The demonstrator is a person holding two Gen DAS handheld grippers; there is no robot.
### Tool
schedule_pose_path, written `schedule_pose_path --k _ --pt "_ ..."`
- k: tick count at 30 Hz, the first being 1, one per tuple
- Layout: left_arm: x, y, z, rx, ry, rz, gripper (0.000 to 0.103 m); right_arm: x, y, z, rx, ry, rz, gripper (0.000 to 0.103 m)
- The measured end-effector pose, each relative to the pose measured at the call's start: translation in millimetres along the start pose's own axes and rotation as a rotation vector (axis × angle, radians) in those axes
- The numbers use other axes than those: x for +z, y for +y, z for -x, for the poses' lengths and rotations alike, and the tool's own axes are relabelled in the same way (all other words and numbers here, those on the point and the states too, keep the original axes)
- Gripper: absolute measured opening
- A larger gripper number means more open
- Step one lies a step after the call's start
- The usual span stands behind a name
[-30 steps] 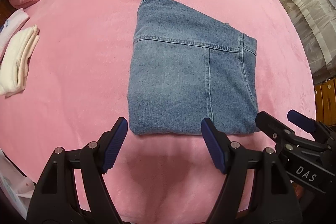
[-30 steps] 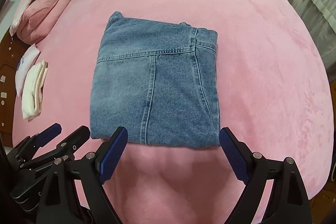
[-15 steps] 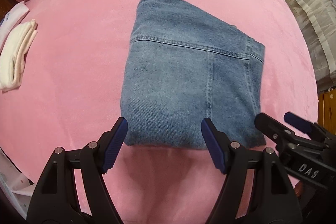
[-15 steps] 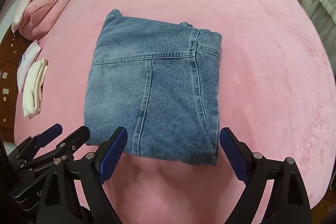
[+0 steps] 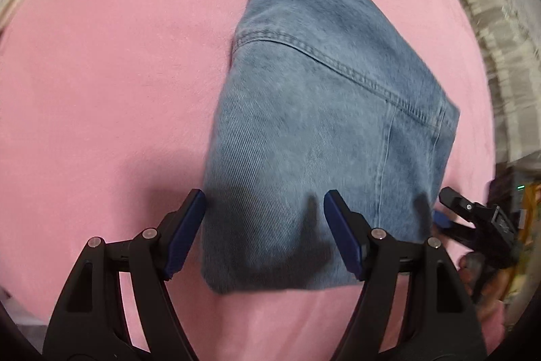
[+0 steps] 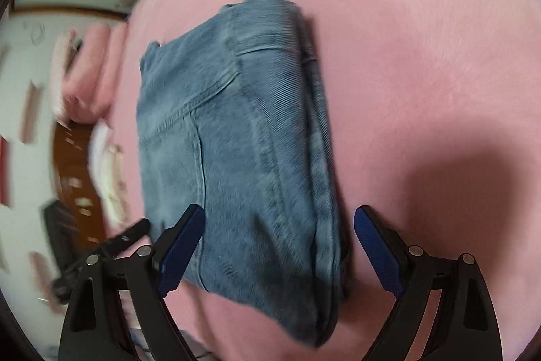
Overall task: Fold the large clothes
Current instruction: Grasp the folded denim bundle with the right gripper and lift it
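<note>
A folded pair of blue jeans (image 5: 321, 124) lies flat on the pink blanket (image 5: 101, 73). My left gripper (image 5: 265, 225) hangs low over the near left corner, open, its blue pads straddling the denim without pressing it. My right gripper (image 6: 279, 246) is open wide over the near right corner of the jeans (image 6: 236, 141), where the stacked folded edges run between its fingers. Each gripper shows in the other's view: the right gripper (image 5: 473, 215) at the jeans' right edge, the left gripper (image 6: 125, 239) at the left. The picture is blurred by motion.
Folded pink bedding (image 6: 94, 66) and a folded white cloth (image 6: 108, 178) lie at the bed's left edge, with wooden furniture (image 6: 74, 164) beyond. A pale curtain (image 5: 490, 39) hangs past the far right. Pink blanket (image 6: 422, 73) spreads right of the jeans.
Both grippers have dropped down and forward onto the jeans' near edge, so the denim now reaches between their fingers. The right view has tilted and rolled. Both jaws kept their width.
</note>
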State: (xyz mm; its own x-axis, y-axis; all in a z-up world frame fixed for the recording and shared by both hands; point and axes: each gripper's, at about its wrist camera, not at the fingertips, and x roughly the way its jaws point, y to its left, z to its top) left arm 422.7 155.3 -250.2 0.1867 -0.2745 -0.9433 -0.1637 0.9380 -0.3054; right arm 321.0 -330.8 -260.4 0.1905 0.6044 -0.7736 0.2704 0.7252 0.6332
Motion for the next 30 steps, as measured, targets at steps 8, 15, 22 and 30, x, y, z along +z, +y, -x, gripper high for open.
schedule_pose_path --k 8,15,22,30 --pt "44 23 -45 -0.160 0.045 0.018 0.072 43 -12 -38 0.202 0.097 -0.010 0.076" --pt "59 19 -59 -0.162 0.013 0.032 0.080 53 -8 -56 0.155 0.114 0.038 0.043" --pt "41 -3 -46 -0.015 -0.108 0.057 0.064 31 -4 -40 0.139 0.002 0.007 0.024" --pt "-15 -31 2 0.107 -0.336 -0.019 0.045 -13 49 -14 0.035 -0.127 0.102 0.019"
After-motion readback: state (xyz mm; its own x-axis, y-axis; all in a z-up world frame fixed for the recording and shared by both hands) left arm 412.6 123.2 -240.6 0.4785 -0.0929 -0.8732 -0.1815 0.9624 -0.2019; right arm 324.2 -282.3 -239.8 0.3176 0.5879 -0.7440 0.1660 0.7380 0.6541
